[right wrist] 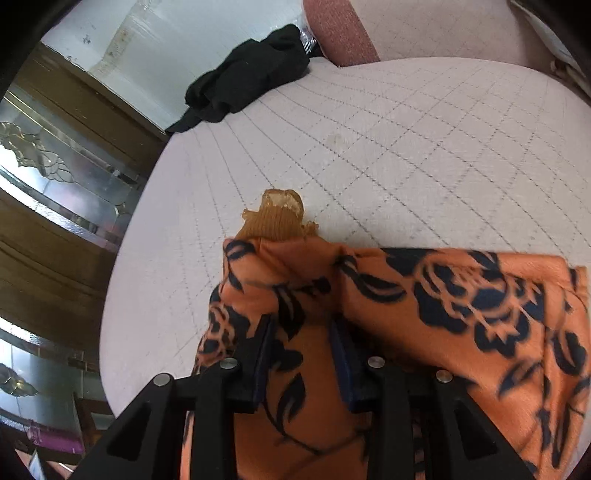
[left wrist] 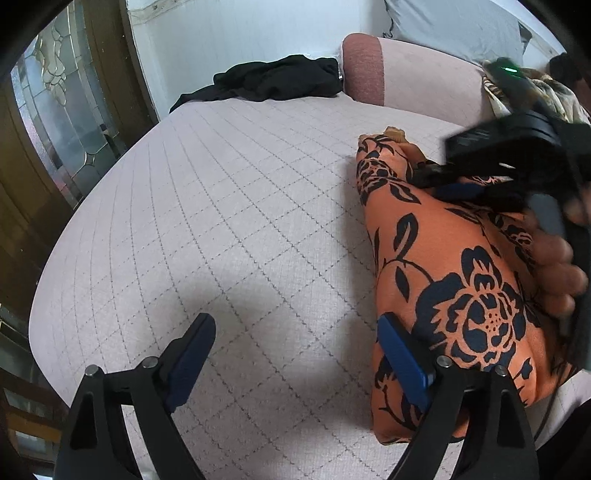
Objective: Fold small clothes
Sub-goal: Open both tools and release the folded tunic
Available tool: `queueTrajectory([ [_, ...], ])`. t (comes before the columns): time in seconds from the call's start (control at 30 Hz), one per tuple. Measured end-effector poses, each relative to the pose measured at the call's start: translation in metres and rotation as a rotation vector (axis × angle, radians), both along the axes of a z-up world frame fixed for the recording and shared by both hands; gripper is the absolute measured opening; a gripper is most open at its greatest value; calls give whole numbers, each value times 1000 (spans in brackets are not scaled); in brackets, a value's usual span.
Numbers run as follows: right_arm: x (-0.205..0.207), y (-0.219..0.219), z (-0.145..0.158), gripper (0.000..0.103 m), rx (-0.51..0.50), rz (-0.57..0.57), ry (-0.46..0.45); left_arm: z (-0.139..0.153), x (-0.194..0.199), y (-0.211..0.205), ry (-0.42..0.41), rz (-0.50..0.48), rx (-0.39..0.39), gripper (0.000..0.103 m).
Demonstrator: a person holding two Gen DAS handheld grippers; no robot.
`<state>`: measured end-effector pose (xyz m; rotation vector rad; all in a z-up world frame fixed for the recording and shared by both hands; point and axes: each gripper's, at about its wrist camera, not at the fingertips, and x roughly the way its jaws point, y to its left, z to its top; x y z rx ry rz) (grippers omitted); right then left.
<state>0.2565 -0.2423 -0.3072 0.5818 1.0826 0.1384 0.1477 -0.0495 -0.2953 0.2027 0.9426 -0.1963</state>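
Note:
An orange garment with a dark floral print (left wrist: 461, 295) lies bunched on the right side of the pink quilted bed (left wrist: 221, 203). My left gripper (left wrist: 295, 354) stands open above bare quilt. Its right finger (left wrist: 402, 358) sits at the garment's near left edge, and nothing is between the pads. My right gripper (right wrist: 303, 347) is shut on a fold of the orange garment (right wrist: 461, 295), with cloth pinched between its pads. A brown ribbed cuff (right wrist: 277, 218) pokes out beyond that fold. In the left wrist view the right gripper (left wrist: 461, 188) shows at the upper right, held by a hand (left wrist: 554, 273).
A crumpled black garment (left wrist: 273, 79) lies at the far edge of the bed beside a pink bolster (left wrist: 364, 66). A grey pillow (left wrist: 454, 26) leans behind. A wooden door with patterned glass (left wrist: 55, 129) stands left of the bed's rounded edge.

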Motion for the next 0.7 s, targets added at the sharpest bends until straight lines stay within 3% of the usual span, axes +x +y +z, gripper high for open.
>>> queueTrajectory([
  [0.23,-103,-32,52,34,-126,-77,-129,21,-18,-2,-57,-2,40,90],
  [0.47,-224,-57,111,36,-268,-166,-242,83,-68,-2,-205,21,57,90],
  [0.5,-243,-59,118,38,-270,-184,-267,93,-76,-3,-229,21,61,90],
  [0.57,-267,-61,128,75,-263,-209,-310,118,-91,-5,-283,24,65,91],
  [0.7,-300,-49,151,75,-305,-228,-381,165,-116,-4,-352,36,53,95],
])
